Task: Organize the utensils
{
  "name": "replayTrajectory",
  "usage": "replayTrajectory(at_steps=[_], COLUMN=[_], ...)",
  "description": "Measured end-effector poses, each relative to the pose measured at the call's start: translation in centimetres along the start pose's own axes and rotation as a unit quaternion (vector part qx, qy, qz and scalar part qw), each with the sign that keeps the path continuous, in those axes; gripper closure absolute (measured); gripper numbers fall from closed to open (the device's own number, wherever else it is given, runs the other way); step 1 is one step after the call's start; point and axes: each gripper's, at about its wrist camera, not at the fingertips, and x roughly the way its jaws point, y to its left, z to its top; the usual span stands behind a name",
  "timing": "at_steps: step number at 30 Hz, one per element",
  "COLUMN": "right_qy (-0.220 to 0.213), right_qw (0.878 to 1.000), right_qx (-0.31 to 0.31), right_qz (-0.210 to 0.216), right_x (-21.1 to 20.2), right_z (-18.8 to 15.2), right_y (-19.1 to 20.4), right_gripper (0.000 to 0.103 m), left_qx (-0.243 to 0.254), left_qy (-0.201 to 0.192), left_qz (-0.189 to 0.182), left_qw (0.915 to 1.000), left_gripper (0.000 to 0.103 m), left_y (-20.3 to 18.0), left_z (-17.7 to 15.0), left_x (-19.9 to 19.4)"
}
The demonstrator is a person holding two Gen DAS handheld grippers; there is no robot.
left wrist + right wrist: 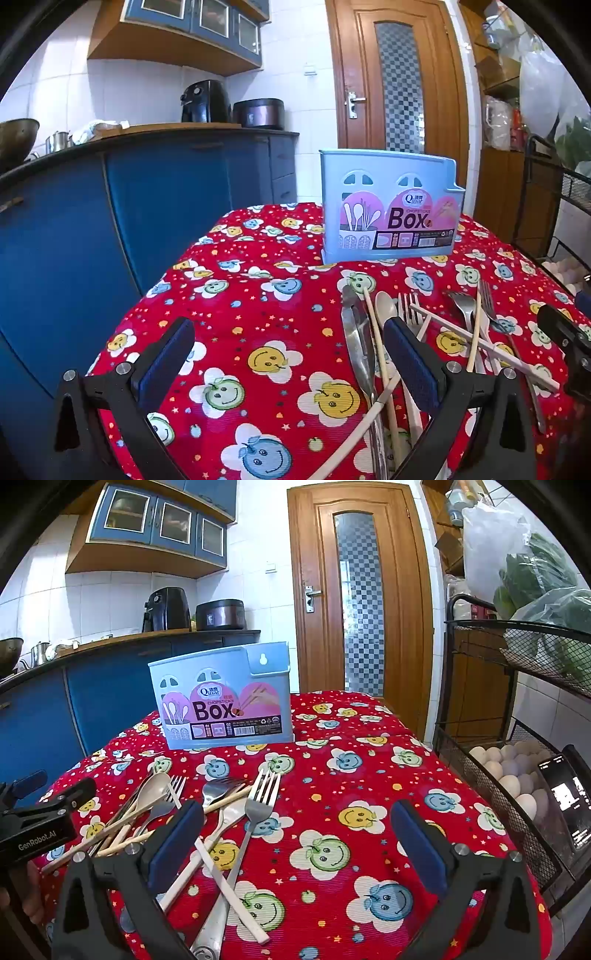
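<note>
A light blue utensil box (391, 206) (225, 698) stands upright at the far end of the red flowered tablecloth (266, 295) (351, 775). A loose pile of utensils lies in front of it: a knife (354, 343), a beige spoon (386, 306) (155, 786), forks (461, 306) (264, 794) and several chopsticks (480, 347) (229, 871). My left gripper (288, 354) hangs open over the cloth, the pile at its right finger. My right gripper (297, 836) is open too, with the pile by its left finger. Neither holds anything.
Blue kitchen cabinets (166, 192) run along the left. A wooden door (362, 590) is behind the table. A black wire rack (517, 760) with eggs (509, 771) and a phone (569, 801) stands at the right table edge.
</note>
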Motion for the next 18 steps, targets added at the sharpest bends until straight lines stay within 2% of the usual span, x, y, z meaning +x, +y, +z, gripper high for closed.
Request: replayTrajectory(at_steps=[18], right_qy=[0.0], right_qw=[1.0], right_qx=[0.001], right_qz=[0.001], right_x=[0.06], right_z=[-0.03], right_y=[-0.01], right_gripper=[0.0], left_qx=[-0.001], left_qy=[0.002], left_qz=[-0.001], left_qw=[1.0], left_gripper=[0.002], left_y=[0.01], left_z=[0.0], left_x=[0.01])
